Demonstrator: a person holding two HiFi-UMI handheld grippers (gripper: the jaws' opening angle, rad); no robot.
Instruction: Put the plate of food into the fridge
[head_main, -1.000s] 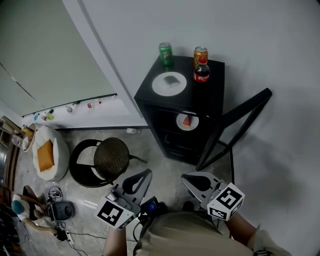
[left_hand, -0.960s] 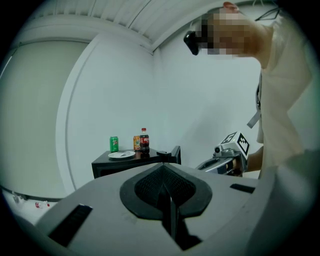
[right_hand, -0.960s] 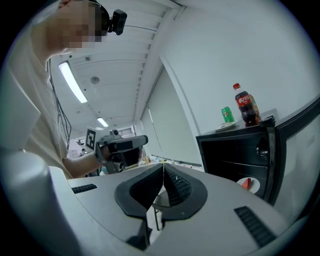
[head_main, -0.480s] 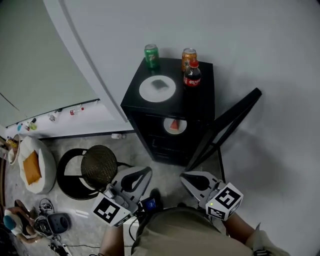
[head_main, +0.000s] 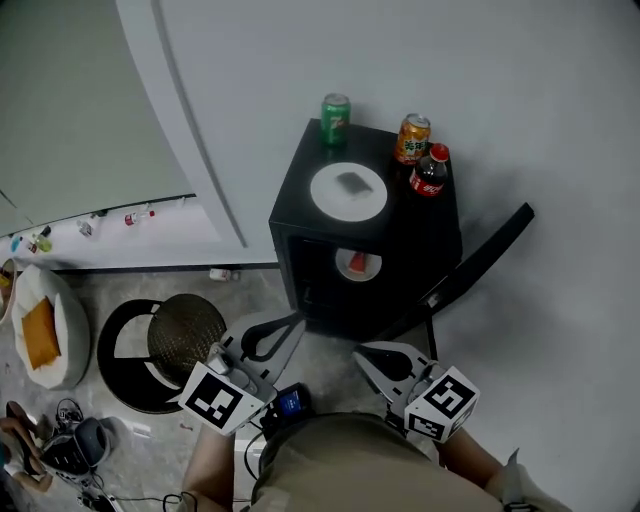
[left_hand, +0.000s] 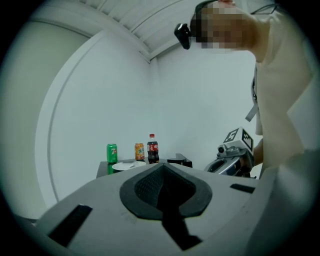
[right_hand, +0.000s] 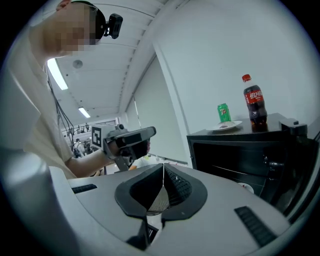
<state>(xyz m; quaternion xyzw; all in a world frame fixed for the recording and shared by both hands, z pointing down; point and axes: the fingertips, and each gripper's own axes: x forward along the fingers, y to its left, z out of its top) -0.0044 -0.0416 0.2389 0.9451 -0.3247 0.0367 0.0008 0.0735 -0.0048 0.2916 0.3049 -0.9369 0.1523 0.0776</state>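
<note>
Plate of food (head_main: 348, 190) atop fridge (head_main: 402, 222) — second plate (head_main: 357, 264) inside; left claw (head_main: 292, 322), right claw (head_main: 361, 353) closed.

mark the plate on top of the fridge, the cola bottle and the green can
plate (head_main: 328, 196), head view, bare white rim at its left
cola bottle (head_main: 429, 178), head view, body below the cap
green can (head_main: 335, 120), head view, side wall

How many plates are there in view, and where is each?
2. The upper plate lies on top of the black fridge; the lower plate sits inside the fridge, holding red food. Others may be hidden inside.
</note>
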